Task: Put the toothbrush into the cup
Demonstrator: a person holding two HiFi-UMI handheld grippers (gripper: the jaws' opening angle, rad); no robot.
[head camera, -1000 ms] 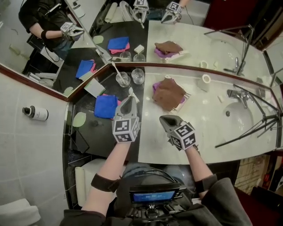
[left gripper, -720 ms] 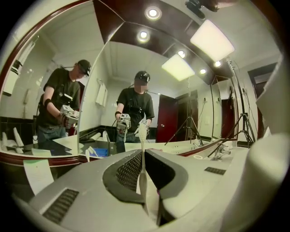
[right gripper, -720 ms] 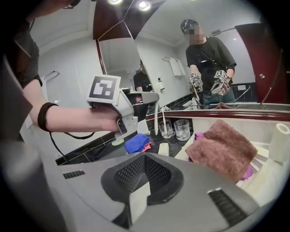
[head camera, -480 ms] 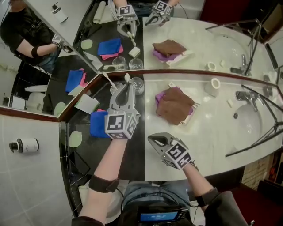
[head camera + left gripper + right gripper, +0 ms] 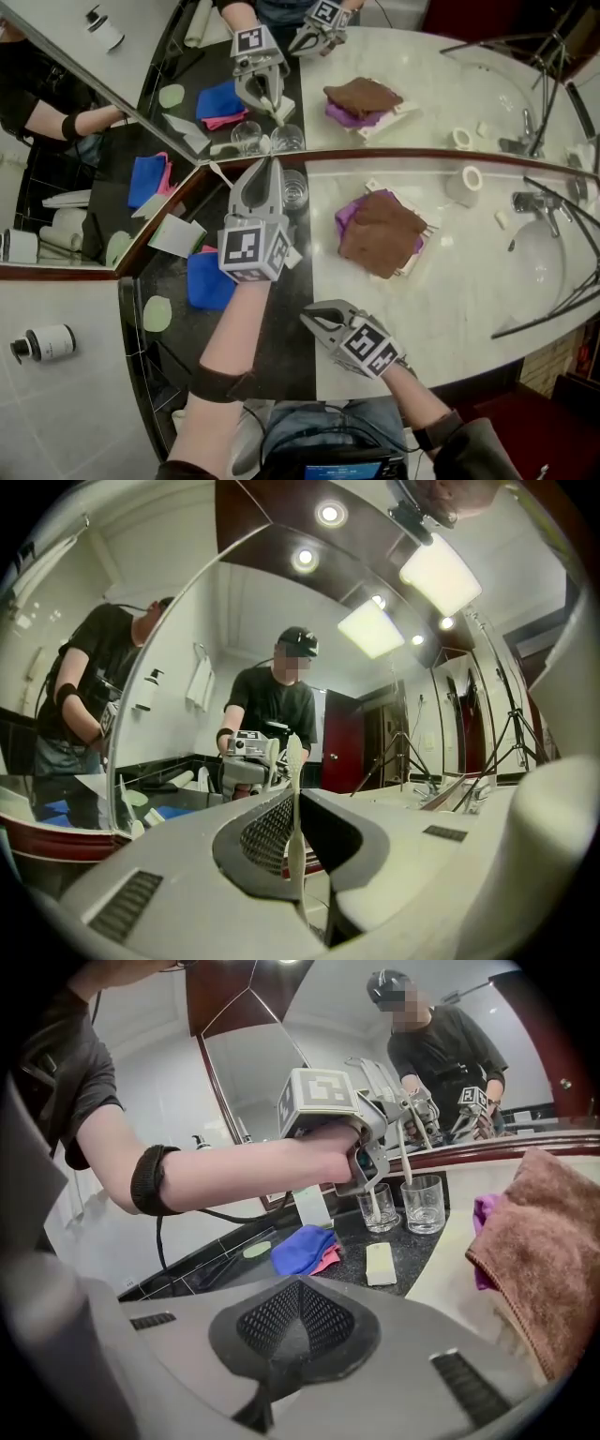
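Observation:
My left gripper (image 5: 266, 172) is shut on a white toothbrush (image 5: 294, 761), which stands upright between its jaws in the left gripper view. It hovers by the mirror over two clear glass cups. One cup (image 5: 293, 191) shows just right of its tip; the other cup (image 5: 378, 1208) holds a white stick-like item. From the right gripper view the held toothbrush (image 5: 404, 1155) hangs head-up, its handle slanting down just above those cups. My right gripper (image 5: 310, 319) is shut and empty, low near the counter's front edge.
A brown towel (image 5: 380, 232) lies on a purple cloth mid-counter. A blue cloth (image 5: 208, 279) and a white soap bar (image 5: 380, 1263) sit on the dark slab. A tape roll (image 5: 469, 178), tap (image 5: 530, 202) and sink (image 5: 544, 258) are at the right; mirrors line the back.
My left gripper has carried the toothbrush away from me, up to the cups by the mirror. My right gripper has drawn back and down toward the front edge.

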